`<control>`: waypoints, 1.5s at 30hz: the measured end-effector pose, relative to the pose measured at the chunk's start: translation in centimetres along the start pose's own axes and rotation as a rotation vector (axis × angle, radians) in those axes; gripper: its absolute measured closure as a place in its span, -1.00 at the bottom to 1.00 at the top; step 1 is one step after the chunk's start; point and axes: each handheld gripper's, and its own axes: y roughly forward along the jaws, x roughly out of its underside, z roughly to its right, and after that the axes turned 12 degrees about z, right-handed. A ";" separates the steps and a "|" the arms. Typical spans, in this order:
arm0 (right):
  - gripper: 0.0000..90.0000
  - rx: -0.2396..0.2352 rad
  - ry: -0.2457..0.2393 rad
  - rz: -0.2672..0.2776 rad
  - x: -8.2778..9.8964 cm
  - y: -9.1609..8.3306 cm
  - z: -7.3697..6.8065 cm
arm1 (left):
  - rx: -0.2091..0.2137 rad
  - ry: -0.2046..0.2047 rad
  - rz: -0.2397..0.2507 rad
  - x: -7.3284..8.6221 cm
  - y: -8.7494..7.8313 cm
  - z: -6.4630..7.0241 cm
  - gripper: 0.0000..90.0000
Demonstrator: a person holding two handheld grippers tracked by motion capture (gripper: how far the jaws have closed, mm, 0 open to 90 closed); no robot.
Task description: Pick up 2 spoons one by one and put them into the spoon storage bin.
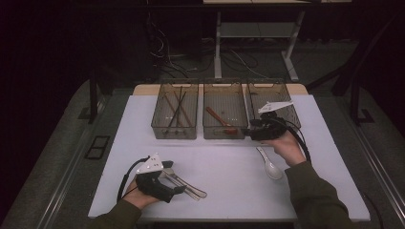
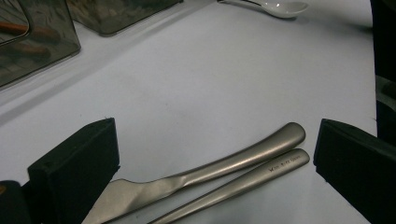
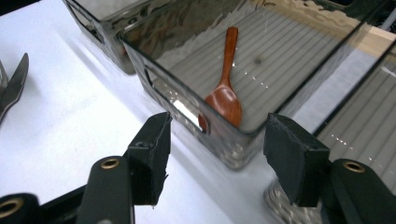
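Reddish-brown wooden spoon (image 3: 225,91) lies in the middle smoked-plastic bin (image 1: 225,125) along the tabletop's far edge; the right gripper (image 3: 217,154) hangs open just before it. Left bin (image 1: 175,129) holds dark chopsticks (image 1: 175,109). Left gripper (image 2: 215,161) open around two steel handles (image 2: 243,161) near the front-left corner

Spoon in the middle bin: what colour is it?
Reddish-brown, like wood; the spoon in the middle bin shows best in the right gripper view.
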 end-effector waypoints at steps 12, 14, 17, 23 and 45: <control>-0.11 0.026 -0.008 -0.030 2.8 -2.5 0.3 | 0.012 0.007 -0.003 0.0 -0.1 0.1 -1.00; -0.11 0.023 0.016 -0.028 3.4 -3.2 0.5 | 0.013 0.006 -0.004 0.0 -0.1 0.1 -1.00; -0.11 0.029 0.022 -0.041 4.1 -3.9 0.6 | 0.013 0.005 -0.006 0.0 -0.1 0.0 -1.00; -0.13 0.024 0.038 -0.044 5.3 -5.5 0.4 | 0.016 0.004 -0.005 0.0 -0.1 0.1 -1.00; -0.13 0.042 0.101 -0.081 9.9 -9.5 0.3 | 0.002 -0.001 0.000 -0.1 -0.3 0.0 -1.00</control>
